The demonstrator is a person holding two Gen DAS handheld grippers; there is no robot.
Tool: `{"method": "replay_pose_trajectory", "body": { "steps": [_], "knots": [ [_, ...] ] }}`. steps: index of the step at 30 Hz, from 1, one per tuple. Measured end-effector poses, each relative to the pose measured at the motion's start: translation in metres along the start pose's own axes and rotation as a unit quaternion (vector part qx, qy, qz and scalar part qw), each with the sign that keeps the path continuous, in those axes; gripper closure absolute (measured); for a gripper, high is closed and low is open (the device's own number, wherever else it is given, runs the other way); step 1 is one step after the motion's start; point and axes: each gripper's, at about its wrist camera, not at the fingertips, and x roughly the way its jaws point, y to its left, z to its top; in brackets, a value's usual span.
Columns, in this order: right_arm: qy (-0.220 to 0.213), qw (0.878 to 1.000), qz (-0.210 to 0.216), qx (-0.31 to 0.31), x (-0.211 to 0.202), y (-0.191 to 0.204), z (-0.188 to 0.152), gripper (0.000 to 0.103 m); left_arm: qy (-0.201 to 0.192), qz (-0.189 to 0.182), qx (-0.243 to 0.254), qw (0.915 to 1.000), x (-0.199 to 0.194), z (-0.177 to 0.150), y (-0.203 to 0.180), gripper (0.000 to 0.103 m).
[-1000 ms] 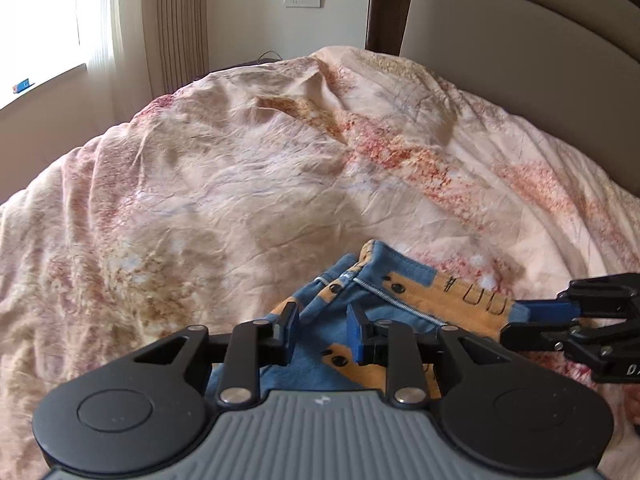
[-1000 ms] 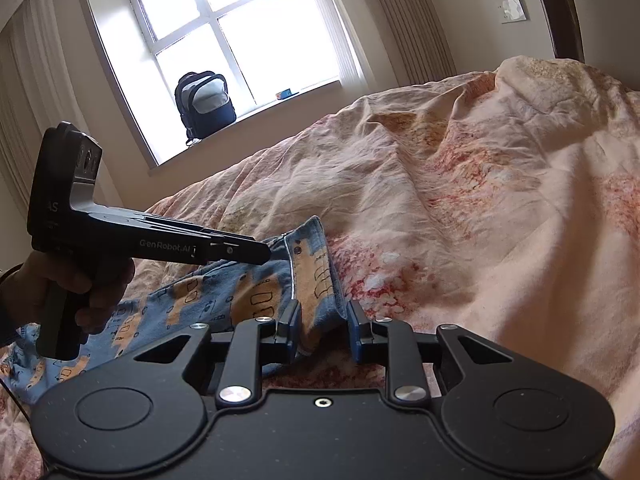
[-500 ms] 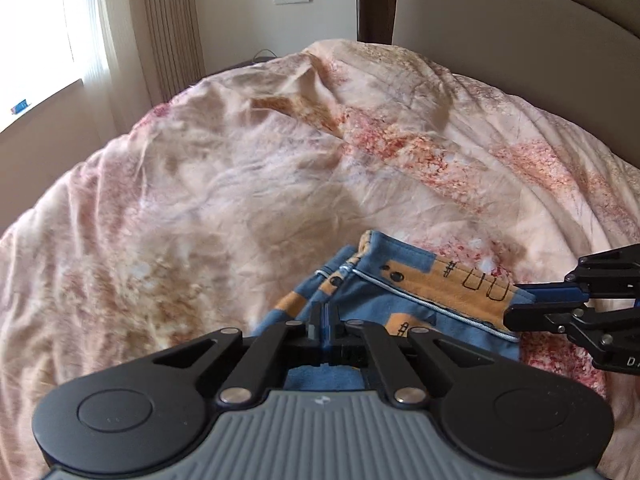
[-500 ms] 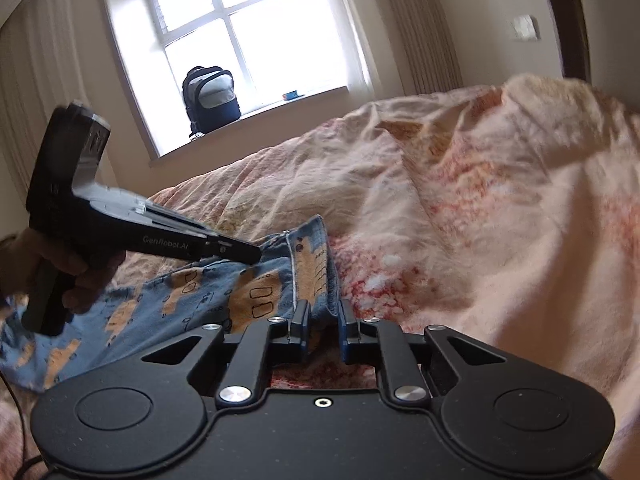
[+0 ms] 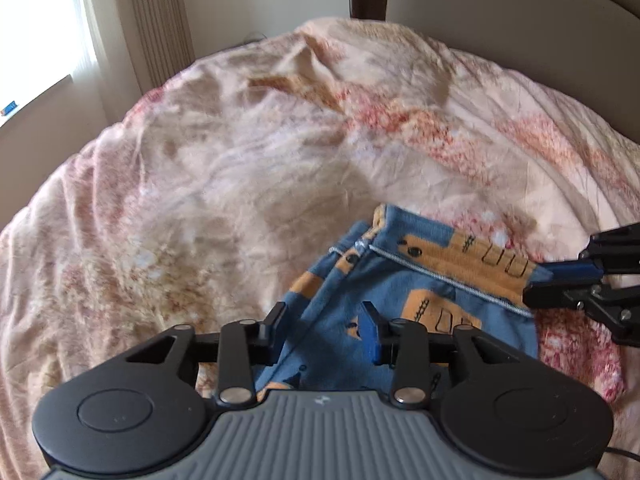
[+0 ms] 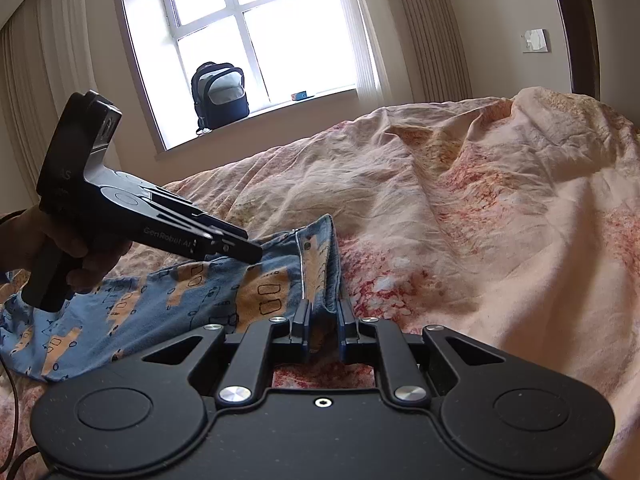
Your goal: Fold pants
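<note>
While the small blue cotton pants [image 5: 384,292] with their orange block print lie on the rumpled peach-and-red floral bedspread [image 5: 208,184], the left tool [image 5: 325,330] hangs over the waistband corner nearest it with its jaws spread. Half a second ago those jaws were pinched together on the cloth; they have just been opening, and the fabric now sits loose between the black fingers [image 5: 276,322], neither pad pressing it. In the right wrist view a hand [image 6: 52,248] grips the handle of that same left tool, whose tip rests at the top edge of the pants.

The right tool [image 6: 323,318] is clenched on a bunched fold of the waistband at the other end, the blue cloth squeezed between its two narrow pads. A second ago its jaws stood wider around that fold; since then they have drawn in and the grasp looks unchanged over the last half second.

The pants stretch across the bed between the two tools, waistband raised into a ridge. A dark backpack [image 6: 220,94] sits on the windowsill [image 6: 280,106] behind.
</note>
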Motion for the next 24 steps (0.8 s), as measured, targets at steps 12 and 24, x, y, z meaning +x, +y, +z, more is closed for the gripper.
{"method": "replay_pose_trajectory", "body": {
  "steps": [12, 24],
  "knots": [
    [-0.001, 1.000, -0.004, -0.001, 0.001, 0.000, -0.001, 0.089, -0.022, 0.033, 0.032, 0.9987, -0.015, 0.001, -0.014, 0.101],
    [0.027, 1.000, 0.006, -0.008, 0.022, 0.004, 0.006, 0.090, 0.021, 0.091, 0.078, 0.9925, -0.005, 0.001, -0.019, 0.088]
  ]
}}
